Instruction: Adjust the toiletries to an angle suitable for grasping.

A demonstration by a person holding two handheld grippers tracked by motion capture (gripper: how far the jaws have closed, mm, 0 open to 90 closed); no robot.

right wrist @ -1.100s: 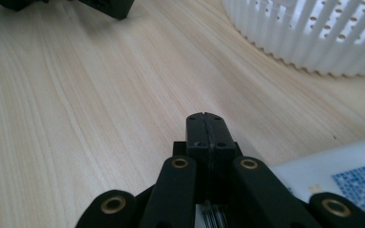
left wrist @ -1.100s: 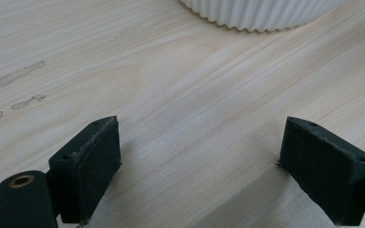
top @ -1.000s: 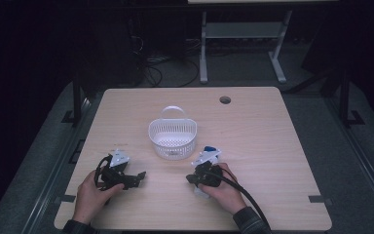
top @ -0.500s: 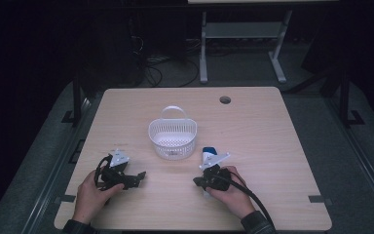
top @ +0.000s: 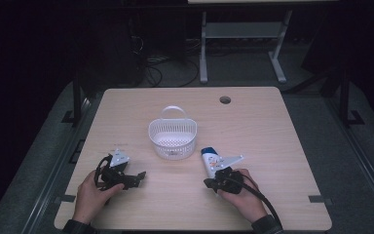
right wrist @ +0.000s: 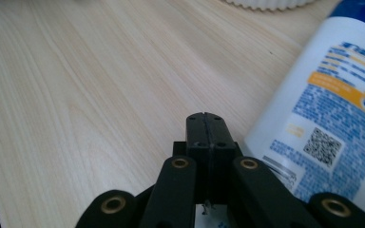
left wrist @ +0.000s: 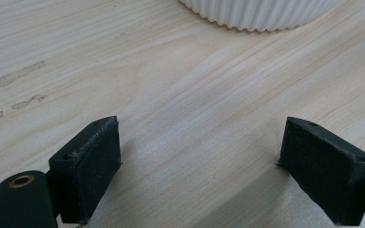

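Pale wood table (top: pixel 272 146) in dark room, white basket (top: pixel 172 138) at centre, left gripper (top: pixel 135 177) resting low, jaws wide apart on bare wood, right gripper (top: pixel 210 183) clenched on nothing, lying bottle (top: pixel 209 158) touching its side, right gripper view resolves blue-orange label and QR code.

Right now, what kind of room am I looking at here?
Probably a lab or recording workspace: a plain wooden table under dim light, cables on the floor behind, and a person holding the left gripper and right gripper.
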